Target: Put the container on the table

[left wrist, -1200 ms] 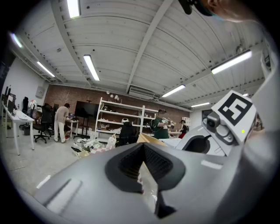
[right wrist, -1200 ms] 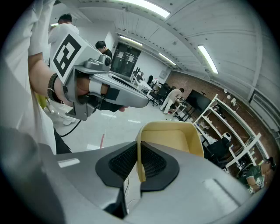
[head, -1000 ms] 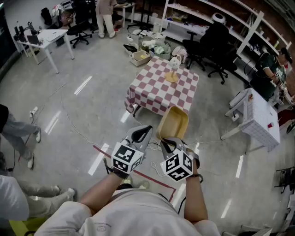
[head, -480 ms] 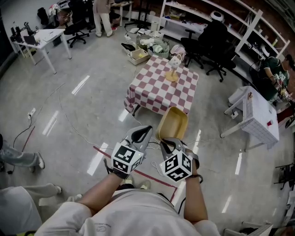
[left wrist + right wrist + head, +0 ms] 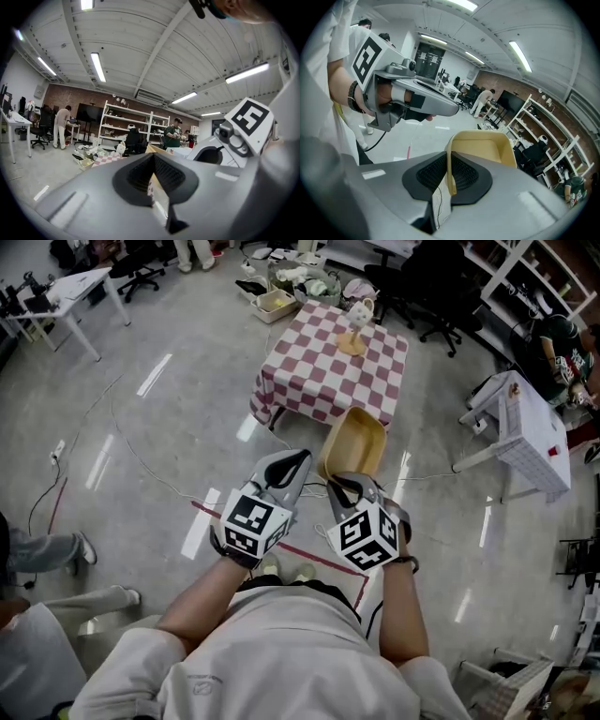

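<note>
— Tan plastic, thin-walled: the container (image 5: 354,442) hangs above the floor (image 5: 178,427), short of the checked-cloth counter (image 5: 328,381), one rim pinched in the right hand-held gripper (image 5: 343,482)
— And the left hand-held gripper (image 5: 296,458)?
— Jaws together on nothing, held just beside the right one
— How will the tub handle?
— Probably light and fairly stiff, but a one-sided hold on smooth plastic could let it swing or slip. The rim wall looks the only good purchase. It should go on bare cloth, clear of the small items (image 5: 356,324) at the counter's far edge
</note>
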A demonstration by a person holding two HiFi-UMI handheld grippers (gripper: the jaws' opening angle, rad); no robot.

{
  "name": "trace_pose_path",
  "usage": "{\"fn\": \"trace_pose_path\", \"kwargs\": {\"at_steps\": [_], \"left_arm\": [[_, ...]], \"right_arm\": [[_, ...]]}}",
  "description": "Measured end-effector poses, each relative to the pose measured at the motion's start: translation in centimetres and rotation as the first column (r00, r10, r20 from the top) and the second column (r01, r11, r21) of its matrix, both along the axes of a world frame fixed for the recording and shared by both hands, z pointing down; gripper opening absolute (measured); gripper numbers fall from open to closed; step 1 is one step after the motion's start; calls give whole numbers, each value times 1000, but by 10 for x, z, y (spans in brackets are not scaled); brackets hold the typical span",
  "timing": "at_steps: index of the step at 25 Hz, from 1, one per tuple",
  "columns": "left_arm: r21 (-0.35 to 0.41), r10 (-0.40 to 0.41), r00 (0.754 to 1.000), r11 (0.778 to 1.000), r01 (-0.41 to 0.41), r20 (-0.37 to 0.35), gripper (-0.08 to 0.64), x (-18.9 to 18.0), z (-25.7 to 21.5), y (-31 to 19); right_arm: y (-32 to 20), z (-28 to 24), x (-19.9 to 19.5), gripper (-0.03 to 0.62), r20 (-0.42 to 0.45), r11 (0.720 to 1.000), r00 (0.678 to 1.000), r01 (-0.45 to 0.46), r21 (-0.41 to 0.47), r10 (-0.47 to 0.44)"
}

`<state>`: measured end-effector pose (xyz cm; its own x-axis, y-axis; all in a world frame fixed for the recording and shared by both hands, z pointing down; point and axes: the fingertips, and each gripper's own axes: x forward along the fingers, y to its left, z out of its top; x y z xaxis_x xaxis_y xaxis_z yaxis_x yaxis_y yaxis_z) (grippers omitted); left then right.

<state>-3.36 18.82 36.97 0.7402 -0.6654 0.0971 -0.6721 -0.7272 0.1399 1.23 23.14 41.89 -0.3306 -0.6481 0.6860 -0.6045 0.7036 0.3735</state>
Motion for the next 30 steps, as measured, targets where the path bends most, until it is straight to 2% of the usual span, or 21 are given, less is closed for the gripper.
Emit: {"fn": "trace_pose_path", "kwargs": {"at_steps": [8, 15, 22, 30], "left_arm": [[2, 11, 1000, 1000, -11, 2, 6, -20, 2, -26], [-20, -9, 1000, 1000, 9, 6, 6, -27, 16, -56], [-27, -44, 999, 999, 44, 20, 6, -21, 25, -107], [-41, -99, 994, 994, 101, 35, 6, 1, 31, -188]], "right_arm": [[-28, 4, -21, 37, 9, 1000, 1000, -11, 12, 11], [-61, 18, -24, 37, 11, 1000, 1000, 1, -8, -1], [-115, 33, -13, 37, 14, 999, 999, 32, -28, -31], [-196, 45, 9, 37, 7, 994, 995, 98, -56, -98]]}}
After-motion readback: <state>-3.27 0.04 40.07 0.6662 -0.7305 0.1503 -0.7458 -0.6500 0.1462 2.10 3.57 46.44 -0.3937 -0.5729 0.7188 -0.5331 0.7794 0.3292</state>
